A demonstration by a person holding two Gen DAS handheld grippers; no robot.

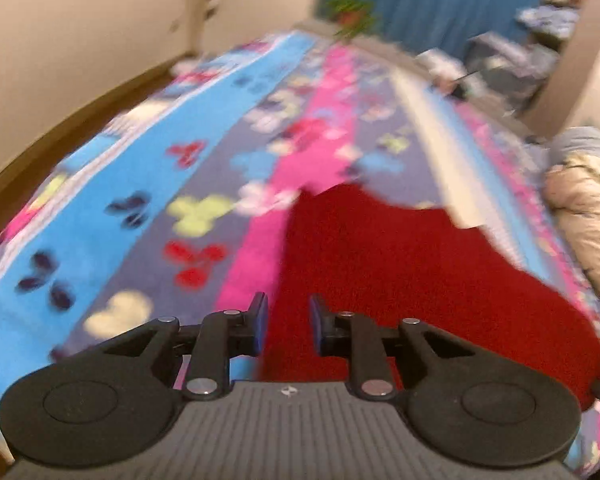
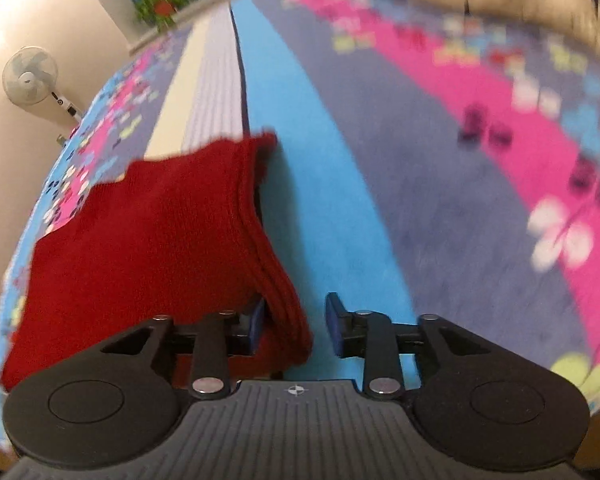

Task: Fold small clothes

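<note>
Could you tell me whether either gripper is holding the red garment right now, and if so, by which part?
Neither is. The left gripper stands open over the red garment; the right gripper is open, the garment's folded edge loose between its pads.

Both cameras ride low over the bed, each looking forward and steeply down along its own two fingers. The left one faces up the length of the striped butterfly blanket (image 1: 204,160) toward the far blue curtain (image 1: 432,0), with the red knit garment (image 1: 400,272) near and to its right. The right one sits just as close, the same garment (image 2: 148,232) on its left. They share the blanket, the garment and the far potted plant (image 2: 162,4).
</note>
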